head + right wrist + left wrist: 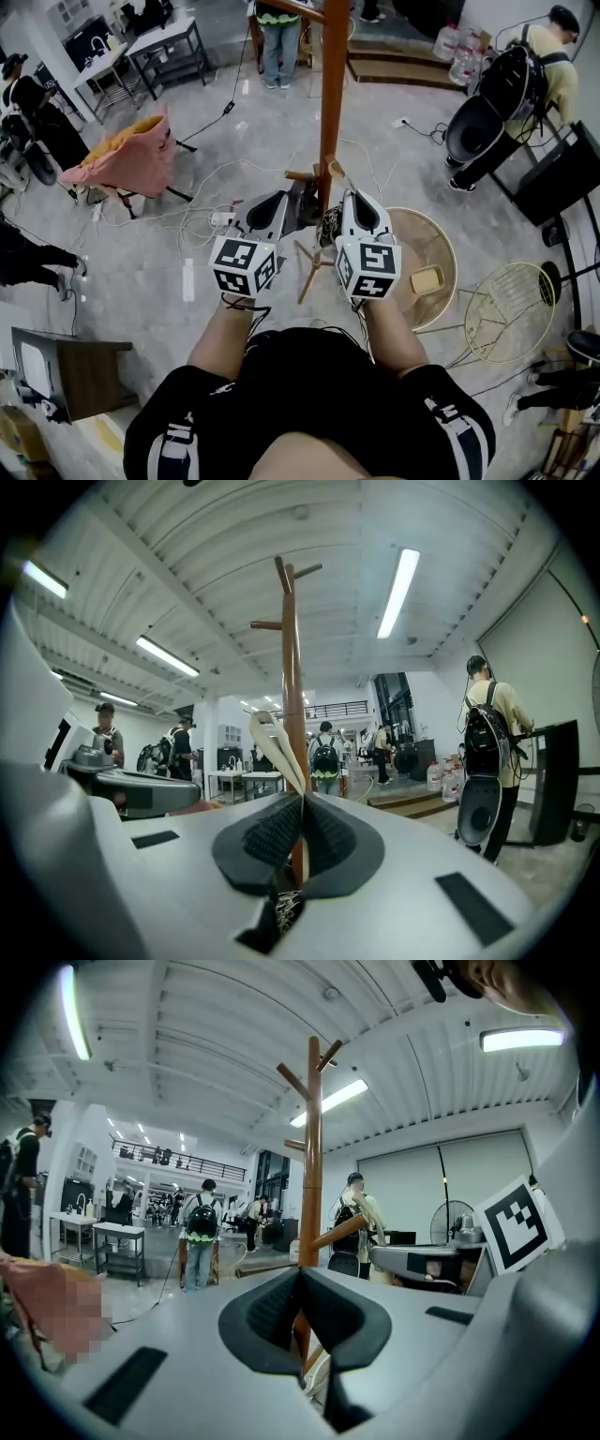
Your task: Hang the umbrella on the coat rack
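Note:
The wooden coat rack (333,94) stands straight ahead, with a short peg (302,175) low on its pole. A small dark folded umbrella (307,204) hangs between my two grippers, close against the pole. My left gripper (292,202) is shut on the umbrella's body. My right gripper (345,202) is shut on the umbrella's cream strap (336,171). In the right gripper view the strap (270,741) loops up out of the closed jaws (300,803) beside the pole (292,696). The left gripper view has the pole (312,1147) just past the closed jaws (302,1283).
The rack's splayed feet (309,267) stand under my hands. A pink-draped chair (127,155) is at the left, a round wicker basket (441,234) and a wire chair (511,309) at the right. Cables (202,202) lie over the floor. People stand around the room.

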